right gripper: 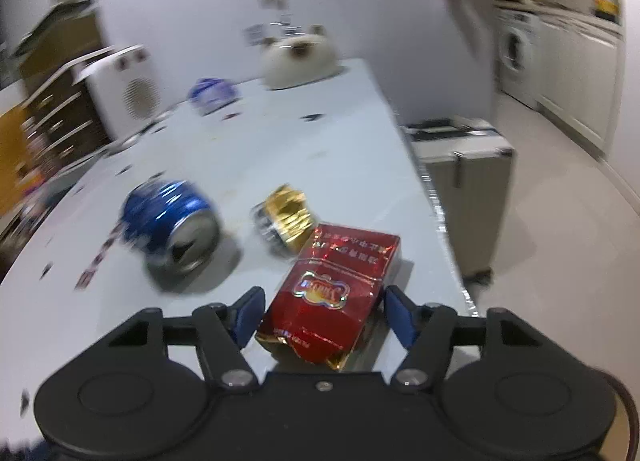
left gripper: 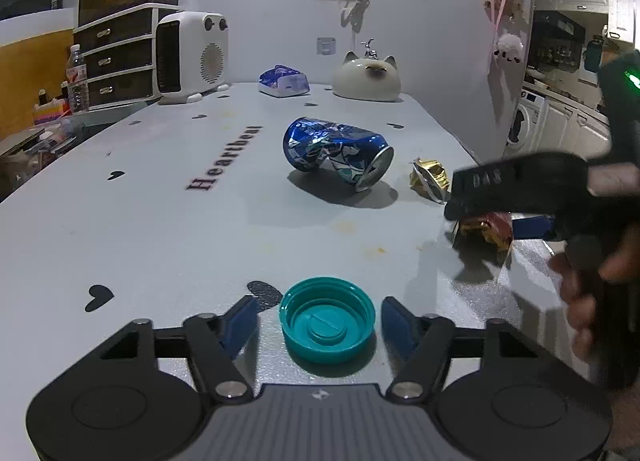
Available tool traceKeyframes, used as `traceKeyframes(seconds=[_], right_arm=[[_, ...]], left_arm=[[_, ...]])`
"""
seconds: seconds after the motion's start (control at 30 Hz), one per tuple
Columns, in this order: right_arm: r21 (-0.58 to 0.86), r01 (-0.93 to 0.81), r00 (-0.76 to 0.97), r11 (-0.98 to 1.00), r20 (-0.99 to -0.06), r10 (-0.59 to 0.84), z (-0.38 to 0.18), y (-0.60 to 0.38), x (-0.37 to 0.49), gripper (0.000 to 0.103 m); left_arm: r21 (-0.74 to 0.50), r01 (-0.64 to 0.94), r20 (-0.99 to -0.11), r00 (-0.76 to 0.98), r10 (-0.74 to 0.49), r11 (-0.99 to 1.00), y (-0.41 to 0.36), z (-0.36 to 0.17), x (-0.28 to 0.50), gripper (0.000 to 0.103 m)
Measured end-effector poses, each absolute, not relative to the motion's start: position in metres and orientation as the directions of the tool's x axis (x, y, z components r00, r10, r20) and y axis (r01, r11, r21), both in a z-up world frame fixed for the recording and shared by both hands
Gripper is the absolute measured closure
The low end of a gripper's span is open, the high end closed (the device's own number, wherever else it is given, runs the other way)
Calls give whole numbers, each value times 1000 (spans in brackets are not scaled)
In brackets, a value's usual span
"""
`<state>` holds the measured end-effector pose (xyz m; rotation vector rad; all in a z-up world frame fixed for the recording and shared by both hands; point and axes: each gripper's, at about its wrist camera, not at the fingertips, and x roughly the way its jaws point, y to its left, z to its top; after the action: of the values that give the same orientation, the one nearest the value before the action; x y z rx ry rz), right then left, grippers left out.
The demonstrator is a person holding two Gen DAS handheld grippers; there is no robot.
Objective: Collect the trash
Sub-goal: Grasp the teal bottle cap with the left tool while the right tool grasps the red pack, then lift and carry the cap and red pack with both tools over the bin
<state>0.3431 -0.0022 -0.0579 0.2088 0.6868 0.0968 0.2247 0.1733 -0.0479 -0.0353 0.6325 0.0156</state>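
Note:
My left gripper is open, its blue pads on either side of a teal bottle cap lying upside down on the table. A crushed blue can lies further on; it also shows in the right wrist view. A gold foil wrapper lies right of the can and shows in the right wrist view. My right gripper is open around a red cigarette pack, pads close to its sides. In the left wrist view the right gripper comes in from the right over the pack.
The pale table carries a white heater, a tissue pack and a cat-shaped ceramic at the back. A drawer unit stands back left. A metal case stands on the floor right of the table edge.

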Motion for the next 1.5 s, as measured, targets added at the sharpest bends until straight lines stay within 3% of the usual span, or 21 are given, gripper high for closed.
traceKeyframes(seconds=[0.23, 0.53, 0.6, 0.67, 0.8, 1.1, 1.2, 1.33, 1.5], right_arm=[[178, -327, 713, 928, -599, 365, -55, -8, 293, 38], [77, -601, 624, 795, -576, 528, -51, -23, 211, 36], [25, -627, 630, 778, -571, 526, -51, -23, 194, 30], [-43, -610, 669, 791, -564, 485, -51, -25, 182, 19], [-85, -549, 720, 831, -553, 419, -51, -37, 173, 19], [68, -494, 723, 867, -521, 453, -53, -41, 178, 21], [100, -452, 726, 886, -536, 431, -60, -33, 183, 26], [116, -392, 745, 912, -542, 389, -65, -28, 179, 48], [137, -359, 756, 923, -537, 374, -64, -35, 168, 50]], left_arm=[[-5, -3, -591, 807, -1, 1000, 173, -47, 222, 53], [-25, 27, -589, 807, -37, 999, 175, -47, 217, 53], [-25, 26, -589, 808, -36, 999, 175, -47, 216, 53], [-23, 26, -589, 808, -34, 999, 174, -47, 215, 53], [-23, 25, -588, 808, -34, 999, 174, -47, 213, 53], [-6, 22, -591, 807, -21, 1000, 172, -47, 208, 53], [3, 18, -591, 807, -13, 1000, 171, -47, 205, 52], [5, 2, -589, 808, 1, 1000, 169, -47, 200, 52], [-70, -1, -579, 815, -40, 998, 177, -47, 189, 51]])
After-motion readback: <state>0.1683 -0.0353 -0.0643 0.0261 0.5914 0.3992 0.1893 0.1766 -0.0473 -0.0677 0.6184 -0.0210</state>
